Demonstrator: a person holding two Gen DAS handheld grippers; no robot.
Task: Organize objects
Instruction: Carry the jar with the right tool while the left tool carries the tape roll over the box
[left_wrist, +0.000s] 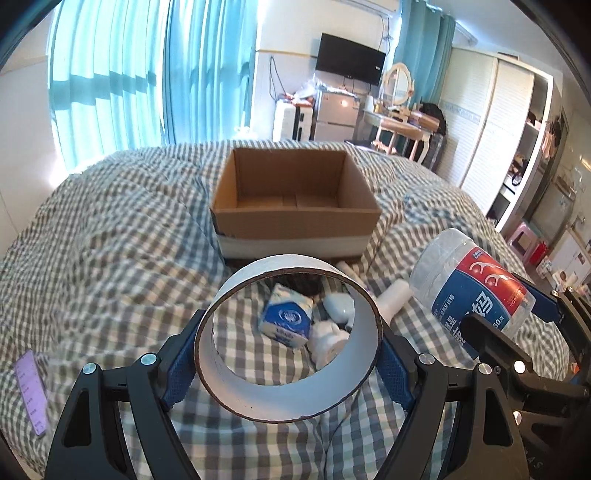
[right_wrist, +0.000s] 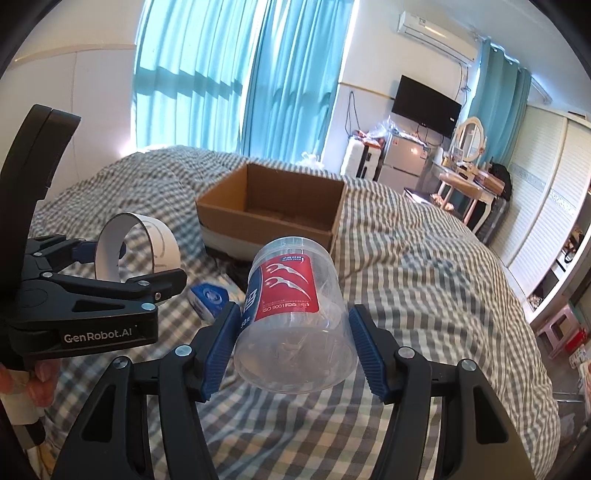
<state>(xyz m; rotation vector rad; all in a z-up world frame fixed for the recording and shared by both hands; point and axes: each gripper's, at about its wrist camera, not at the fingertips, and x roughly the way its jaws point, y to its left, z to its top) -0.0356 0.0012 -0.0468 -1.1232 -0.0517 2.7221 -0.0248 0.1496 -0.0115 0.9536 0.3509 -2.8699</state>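
Observation:
My left gripper (left_wrist: 288, 343) is shut on a wide white tape roll (left_wrist: 258, 404), held upright above the checked duvet (left_wrist: 110, 240) with its hole facing the camera. In the right wrist view the same roll (right_wrist: 162, 243) sits in the left gripper (right_wrist: 129, 262) at the left. My right gripper (right_wrist: 291, 321) is shut on a clear plastic jar (right_wrist: 291, 295) with a red and blue label, tilted with its lid end away. The jar (left_wrist: 476, 288) also shows at the right of the left wrist view. An open, empty cardboard box (left_wrist: 295, 221) stands on the bed just beyond both grippers.
Below the roll lie a blue and white tissue pack (left_wrist: 286, 321), some white items (left_wrist: 332, 339) and a small white bottle (left_wrist: 395, 295). A purple ruler (left_wrist: 31, 391) lies at the left. A person's hand (right_wrist: 40, 380) grips the left tool. Beyond the bed are furniture and curtains.

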